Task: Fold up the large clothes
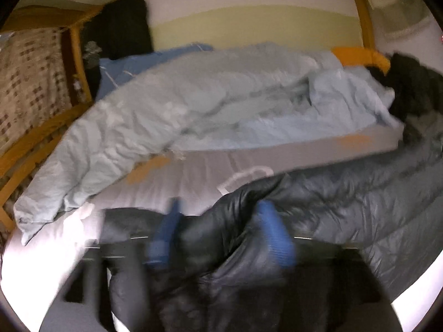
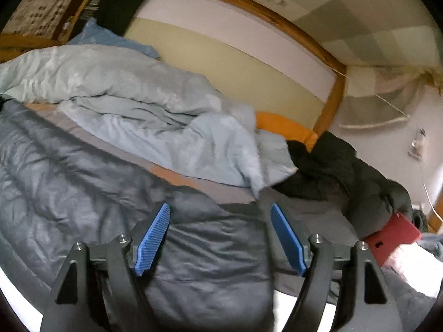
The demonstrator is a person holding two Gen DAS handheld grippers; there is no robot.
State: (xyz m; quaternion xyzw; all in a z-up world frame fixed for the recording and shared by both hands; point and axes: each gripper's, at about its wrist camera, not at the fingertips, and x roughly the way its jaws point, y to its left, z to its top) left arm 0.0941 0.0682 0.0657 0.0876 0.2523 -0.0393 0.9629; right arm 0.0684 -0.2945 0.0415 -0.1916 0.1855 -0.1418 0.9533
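The dark grey quilted puffer coat [image 2: 91, 171] is lying spread over the near edge of the bed [image 1: 193, 171], in front of the pale blue rumpled duvet [image 2: 144, 116]. You are holding your right hand-held gripper [image 2: 220, 235] wide open above it, gripping nothing. Your left hand-held gripper [image 1: 218, 235] is also standing open, a glossy fold bulging between its blue pads [image 1: 274, 238], seemingly released so the fold can settle

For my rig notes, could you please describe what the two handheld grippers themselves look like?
The right gripper has two flat blue pads with a fine ribbed texture, mounted on black angular linkage arms with silver pivot bolts. The left gripper shows the same blue pads, blurred, on a black frame. No sleeves or cables are visible.
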